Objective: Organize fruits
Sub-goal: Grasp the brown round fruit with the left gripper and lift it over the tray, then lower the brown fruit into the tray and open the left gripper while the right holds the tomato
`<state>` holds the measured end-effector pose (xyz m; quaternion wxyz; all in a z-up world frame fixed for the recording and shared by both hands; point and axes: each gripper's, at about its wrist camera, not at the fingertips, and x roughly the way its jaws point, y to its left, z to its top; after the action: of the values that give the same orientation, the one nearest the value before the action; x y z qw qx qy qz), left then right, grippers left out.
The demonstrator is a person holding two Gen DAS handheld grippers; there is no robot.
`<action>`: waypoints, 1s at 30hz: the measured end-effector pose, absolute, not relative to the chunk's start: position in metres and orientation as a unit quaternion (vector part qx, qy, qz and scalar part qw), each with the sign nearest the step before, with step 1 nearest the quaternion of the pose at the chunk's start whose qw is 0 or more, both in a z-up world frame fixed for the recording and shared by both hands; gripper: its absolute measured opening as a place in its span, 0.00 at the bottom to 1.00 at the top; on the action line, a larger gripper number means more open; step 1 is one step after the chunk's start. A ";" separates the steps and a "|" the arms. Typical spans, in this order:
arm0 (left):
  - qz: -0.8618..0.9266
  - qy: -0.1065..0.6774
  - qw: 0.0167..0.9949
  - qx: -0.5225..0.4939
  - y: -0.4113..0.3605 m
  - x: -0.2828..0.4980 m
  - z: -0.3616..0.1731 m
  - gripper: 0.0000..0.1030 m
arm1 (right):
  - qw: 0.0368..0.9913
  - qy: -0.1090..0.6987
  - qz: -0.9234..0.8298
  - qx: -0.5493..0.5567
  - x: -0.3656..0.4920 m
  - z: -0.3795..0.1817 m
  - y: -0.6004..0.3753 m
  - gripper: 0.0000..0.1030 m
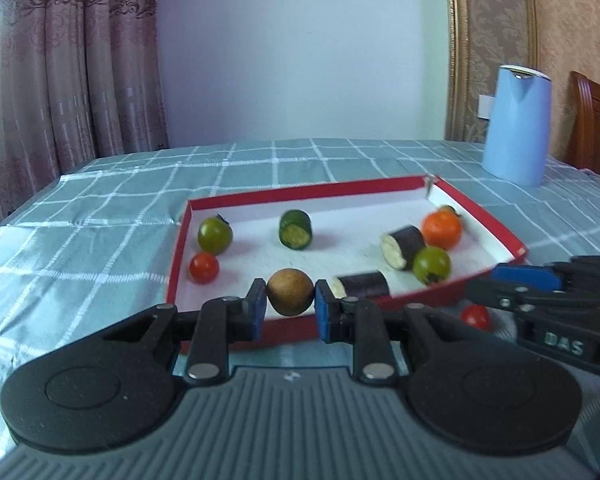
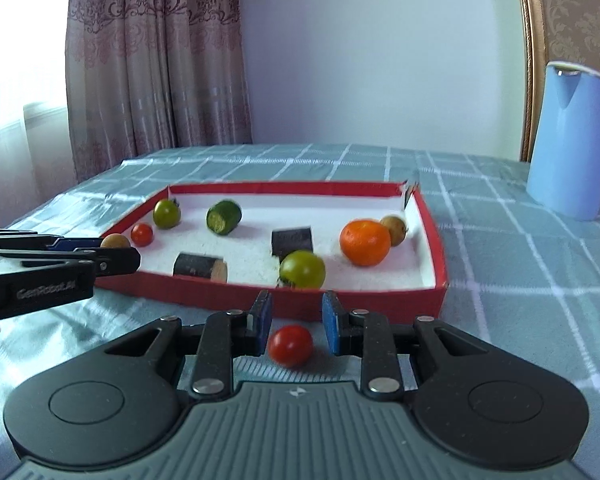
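2 grippers work at the near wall of the shallow red cardboard box with a white floor (image 2: 436, 276), which sits on the teal checked tablecloth (image 2: 520, 280) ahead of both. Beyond it, to the right, stands the pale blue plastic jug (image 2: 568, 140), well apart from the work.

Inside the box lie 1 round orange mandarin (image 2: 365, 242), 2 green tomatoes, 2 dark aubergine pieces, 1 cucumber chunk, 1 small red tomato and 1 brown fruit at the far right corner, so most of the sorting looks done.

Left gripper (image 1: 290, 306) is clamped on the round brown longan-like fruit (image 1: 290, 292), held above the near wall, apparently not yet set down. Right gripper (image 2: 296, 320) stands wide, its blue pads either side of the small red cherry tomato (image 2: 291, 345) on the cloth, just outside the wall and not touching it.

Open floor lies ahead of the left gripper; the right must lift over the wall.
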<state>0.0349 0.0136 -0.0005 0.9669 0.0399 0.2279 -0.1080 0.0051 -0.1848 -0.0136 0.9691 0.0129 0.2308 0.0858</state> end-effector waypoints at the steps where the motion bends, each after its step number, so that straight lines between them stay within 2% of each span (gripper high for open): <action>1: -0.103 0.228 0.967 0.040 0.014 0.039 0.000 0.22 | 0.970 0.228 0.083 0.011 0.007 -0.011 -0.184 0.26; 15: -0.064 0.260 0.963 0.014 0.022 0.093 -0.009 0.23 | 0.971 0.227 0.073 -0.011 0.054 0.010 -0.171 0.26; 30: -0.039 0.271 0.961 0.027 0.020 0.117 -0.014 0.23 | 0.968 0.243 0.054 -0.034 0.104 0.010 -0.149 0.26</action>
<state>0.1168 0.0198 -0.0137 0.9615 0.0273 0.2707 -0.0388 0.1035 -0.1494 0.0100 0.9678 -0.0342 0.2432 0.0543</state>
